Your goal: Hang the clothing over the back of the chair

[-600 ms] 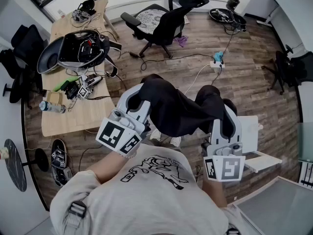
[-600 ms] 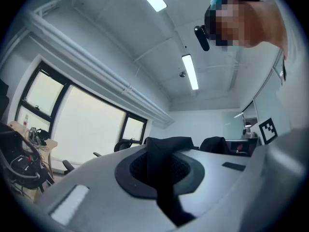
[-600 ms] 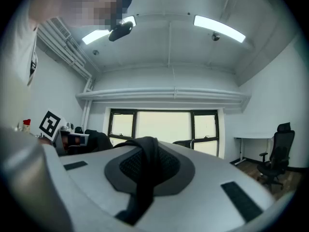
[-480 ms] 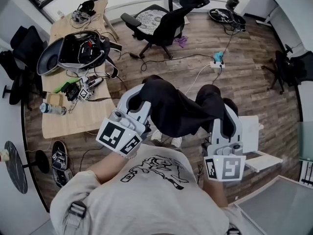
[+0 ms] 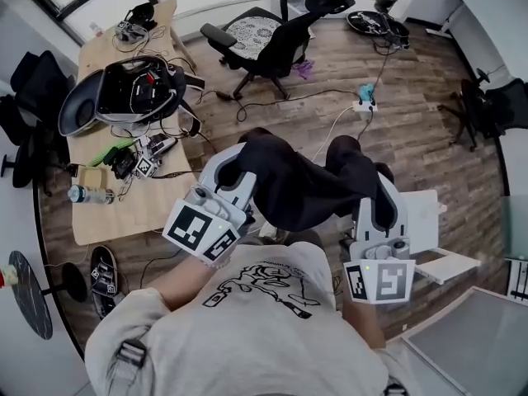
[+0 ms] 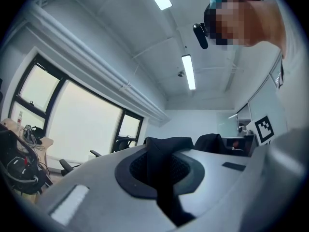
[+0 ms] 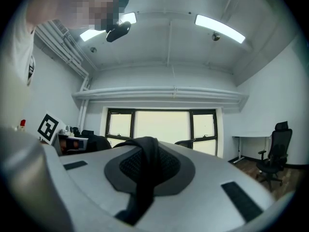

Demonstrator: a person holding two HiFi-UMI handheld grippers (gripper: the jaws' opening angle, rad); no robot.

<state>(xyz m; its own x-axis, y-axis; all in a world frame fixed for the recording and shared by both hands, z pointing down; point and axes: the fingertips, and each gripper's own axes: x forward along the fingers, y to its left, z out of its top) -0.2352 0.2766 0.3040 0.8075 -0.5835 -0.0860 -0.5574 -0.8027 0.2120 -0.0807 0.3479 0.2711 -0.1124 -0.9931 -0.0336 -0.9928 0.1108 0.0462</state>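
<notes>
Both grippers' jaws are clamped on the black clothing [image 5: 301, 184]: left gripper [image 5: 233, 172] pinches one end, right gripper [image 5: 381, 200] the other.

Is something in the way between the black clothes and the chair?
Nothing tall. Only cables and a power strip lie on the floor between the clothing and the chair; the table stands off to one side.
</notes>
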